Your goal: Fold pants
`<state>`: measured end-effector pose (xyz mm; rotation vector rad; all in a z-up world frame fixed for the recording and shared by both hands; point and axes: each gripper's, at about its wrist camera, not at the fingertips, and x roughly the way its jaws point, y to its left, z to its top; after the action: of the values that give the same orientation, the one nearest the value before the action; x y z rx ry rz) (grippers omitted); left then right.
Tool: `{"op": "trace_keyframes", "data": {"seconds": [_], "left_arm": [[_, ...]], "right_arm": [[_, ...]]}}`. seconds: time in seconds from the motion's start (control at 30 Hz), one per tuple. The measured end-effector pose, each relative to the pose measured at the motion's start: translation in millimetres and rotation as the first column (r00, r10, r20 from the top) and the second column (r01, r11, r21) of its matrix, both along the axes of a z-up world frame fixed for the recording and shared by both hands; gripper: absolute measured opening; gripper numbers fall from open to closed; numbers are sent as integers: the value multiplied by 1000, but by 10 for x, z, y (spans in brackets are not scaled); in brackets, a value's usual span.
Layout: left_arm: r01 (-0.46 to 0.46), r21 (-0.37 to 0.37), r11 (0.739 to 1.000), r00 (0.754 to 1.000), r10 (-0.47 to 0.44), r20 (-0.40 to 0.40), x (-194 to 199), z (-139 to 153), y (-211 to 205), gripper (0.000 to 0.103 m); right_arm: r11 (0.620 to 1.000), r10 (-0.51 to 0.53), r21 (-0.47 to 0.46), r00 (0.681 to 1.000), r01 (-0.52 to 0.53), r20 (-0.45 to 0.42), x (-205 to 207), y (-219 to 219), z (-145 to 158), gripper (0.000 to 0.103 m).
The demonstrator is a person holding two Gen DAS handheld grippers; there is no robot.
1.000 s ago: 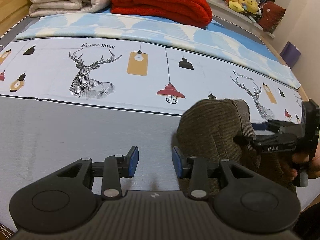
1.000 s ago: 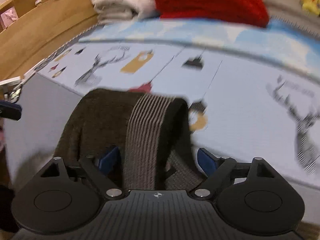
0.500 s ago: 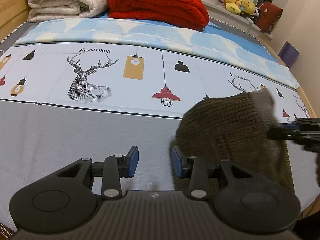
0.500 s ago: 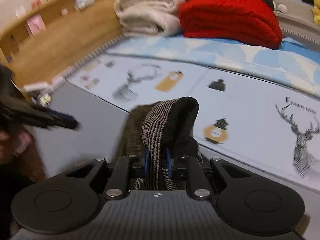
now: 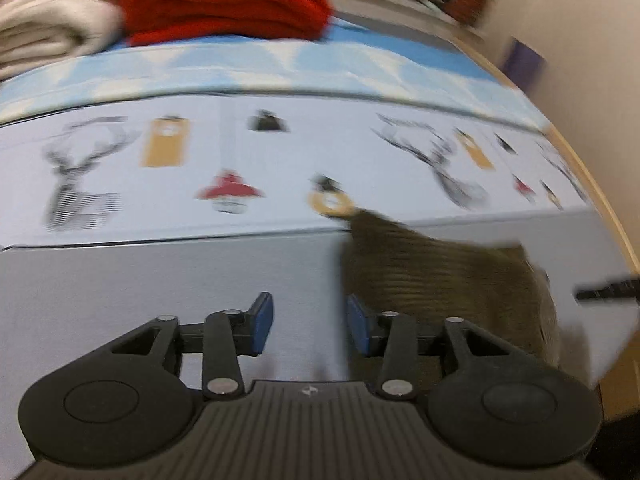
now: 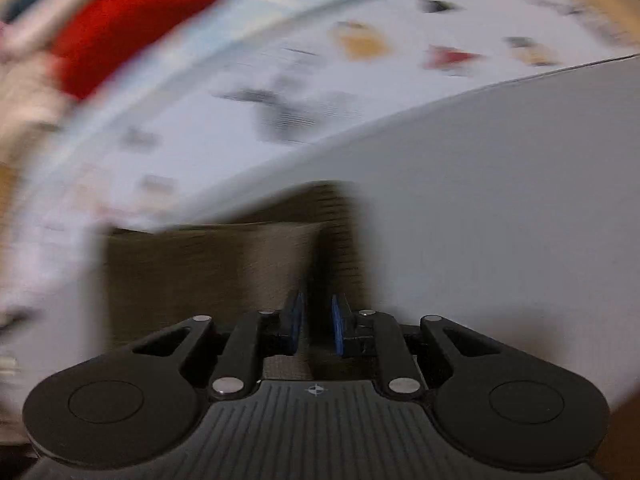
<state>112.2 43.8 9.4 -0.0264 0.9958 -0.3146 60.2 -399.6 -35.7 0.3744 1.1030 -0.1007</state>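
grey sheet (image 5: 140, 292) lies open; folded blankets (image 5: 224, 0) block the far edge.

brown ribbed pants (image 5: 436, 276), bunched on bed

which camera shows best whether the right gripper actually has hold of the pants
The right wrist view: the right gripper has its blue pads pinching a fold of the brown pants. The left wrist view shows only a dark tip at its right edge beside the pants.
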Motion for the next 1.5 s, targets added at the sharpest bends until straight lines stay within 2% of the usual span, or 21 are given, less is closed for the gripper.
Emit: {"op": "trace_keyframes", "data": {"seconds": [0.07, 0.13, 0.17, 0.2, 0.23, 0.33, 0.43, 0.57, 0.7, 0.77, 1.07, 1.13, 1.17, 1.23, 1.27, 1.3, 1.33, 1.4, 1.5], "left_arm": [[73, -13, 997, 997, -73, -23, -26, -55, -202, 49], [132, -17, 991, 990, -132, -53, -42, -138, -376, 62], [143, -6, 990, 988, -143, -62, -48, -189, -443, 71], [143, 10, 990, 987, -142, -73, -40, -238, -497, 77], [135, 22, 991, 987, -132, -88, -19, -294, -529, 79], [67, 16, 998, 985, -64, -159, 84, -478, -539, 81], [21, -51, 999, 978, -31, -204, 169, -669, -488, 87], [-21, -53, 998, 962, 6, -274, 267, -979, -439, 87], [10, -62, 998, 964, -26, -265, 320, -1075, -465, 87], [8, -64, 998, 958, -26, -285, 358, -1123, -458, 87], [26, -89, 996, 954, -51, -297, 487, -1190, -500, 87], [30, -88, 996, 953, -55, -297, 513, -1208, -533, 87], [36, -85, 996, 953, -60, -297, 526, -1219, -555, 87], [53, -78, 996, 957, -73, -280, 537, -1233, -592, 81], [64, -75, 995, 959, -82, -272, 531, -1233, -611, 75], [71, -66, 995, 961, -86, -264, 530, -1232, -624, 65], [80, -67, 995, 962, -95, -254, 526, -1220, -630, 61], [85, -69, 994, 967, -99, -236, 524, -1167, -609, 43], [98, -71, 993, 977, -110, -185, 520, -1049, -575, 35]], "right_arm": [[995, 13, 93, 998, -19, 61, -70, -118, 12, 22], [984, 57, 159, 993, -74, 106, -109, -112, -4, 38], [978, 92, 177, 988, -113, 127, -117, -82, -28, 56], [973, 118, 183, 983, -142, 139, -100, -16, -53, 68], [968, 140, 187, 980, -165, 138, -69, 33, -97, 70], [963, 178, 188, 979, -194, 95, 86, 166, -262, 71], [961, 248, 121, 969, -248, 16, 184, 300, -455, 71], [960, 251, 131, 968, -247, -18, 281, 305, -600, 84], [955, 252, 166, 967, -245, -25, 313, 263, -677, 88], [953, 257, 172, 966, -249, -22, 313, 255, -705, 89], [941, 278, 199, 961, -272, 1, 330, 263, -800, 97], [943, 278, 188, 961, -274, 7, 338, 279, -797, 97], [945, 280, 170, 960, -280, 25, 339, 297, -773, 94], [939, 303, 144, 949, -313, 89, 333, 367, -706, 73], [929, 320, 150, 939, -337, 128, 325, 405, -655, 50], [929, 323, 141, 935, -343, 147, 322, 439, -617, 46], [929, 328, 123, 932, -348, 156, 319, 462, -600, 44], [928, 340, 106, 928, -358, 154, 321, 486, -595, 42], [927, 345, 91, 921, -365, 180, 333, 518, -532, 37]]}}
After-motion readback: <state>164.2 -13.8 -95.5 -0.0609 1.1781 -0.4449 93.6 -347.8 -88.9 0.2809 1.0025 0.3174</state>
